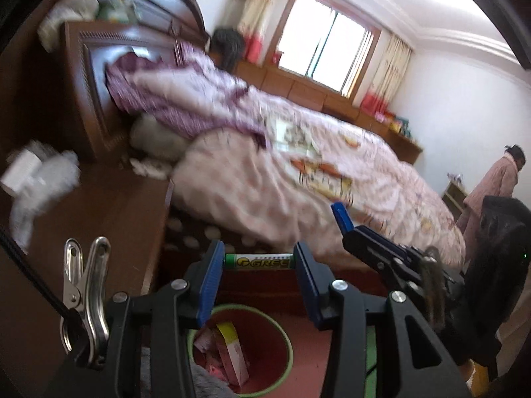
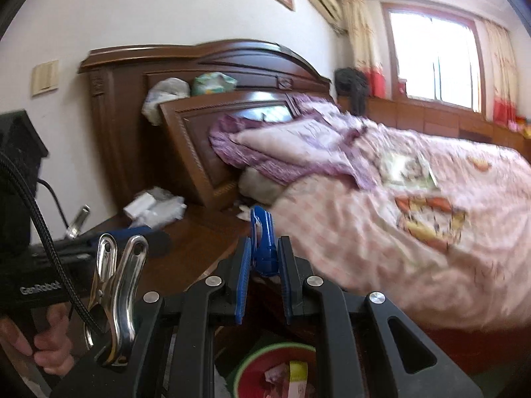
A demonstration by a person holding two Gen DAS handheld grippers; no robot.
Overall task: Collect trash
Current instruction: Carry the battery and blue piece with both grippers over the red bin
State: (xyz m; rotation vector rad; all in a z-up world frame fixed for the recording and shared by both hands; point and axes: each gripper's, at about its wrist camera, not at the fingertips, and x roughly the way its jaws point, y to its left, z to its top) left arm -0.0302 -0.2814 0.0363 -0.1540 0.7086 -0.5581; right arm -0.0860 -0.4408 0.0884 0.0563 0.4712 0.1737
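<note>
Filling most of both views: bed [image 1: 298, 152], pink quilt. Below, red bin [image 1: 265, 341] with green rim, wrappers inside. Left tongs [image 1: 259, 262] above bin, part open, clamping battery [image 1: 259, 261] crosswise. Right tongs [image 2: 264, 258] narrowed onto blue clip [image 2: 264, 245], near counter [image 2: 186, 248] edge.

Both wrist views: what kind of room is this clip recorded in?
A lived-in bedroom, most likely: a bed with a pink quilt, a carved wooden headboard, a curtained window, and a nightstand beside the bed.
</note>
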